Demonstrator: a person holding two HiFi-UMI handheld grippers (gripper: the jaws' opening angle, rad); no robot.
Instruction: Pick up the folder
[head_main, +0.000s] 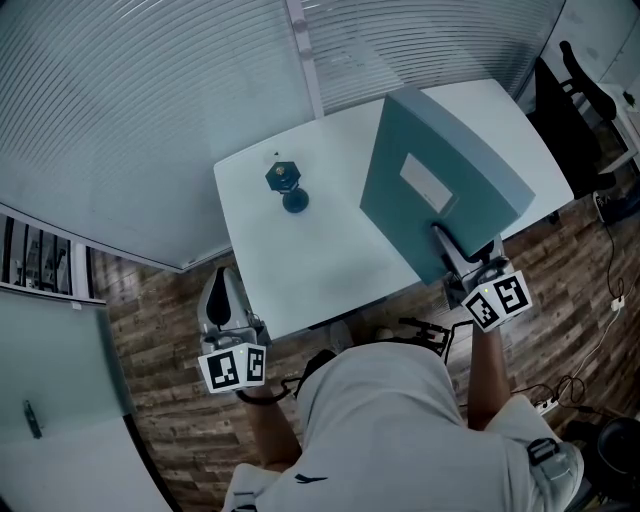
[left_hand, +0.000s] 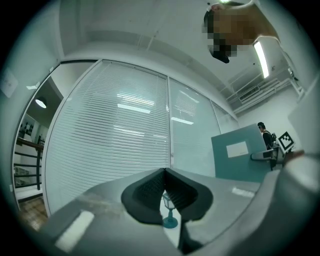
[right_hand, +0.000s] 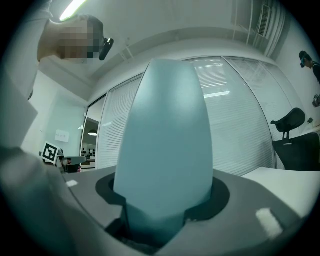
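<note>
Where the folder stands, head view: folder (head_main: 440, 190) upright and tilted over the right half of the table (head_main: 300, 270), with its near lower edge in the right gripper (head_main: 443, 240). Whether it touches the table cannot be told.
Left gripper, head view: left gripper (head_main: 222, 295) off the table's near left corner, well apart from the folder.
Writing, head view: white label (head_main: 427, 183) on the folder's face, print too small to read. Black-and-white square markers (head_main: 497, 298) on both grippers.
Ornament, head view: small dark ornament (head_main: 287, 186) on the table's far left part, apart from the folder.
Left gripper view: jaws closed tip to tip, nothing held. The ornament (left_hand: 169, 212) shows far off through the gap below the tips. The folder (left_hand: 240, 160) is at right, its label (left_hand: 237, 149) facing this camera.
Right gripper view: jaws clamped on the folder (right_hand: 165, 140), which rises straight ahead and fills the middle. Only its plain narrow side shows. A chair (right_hand: 292, 132) is at right and the left gripper's marker (right_hand: 49, 151) at far left.
</note>
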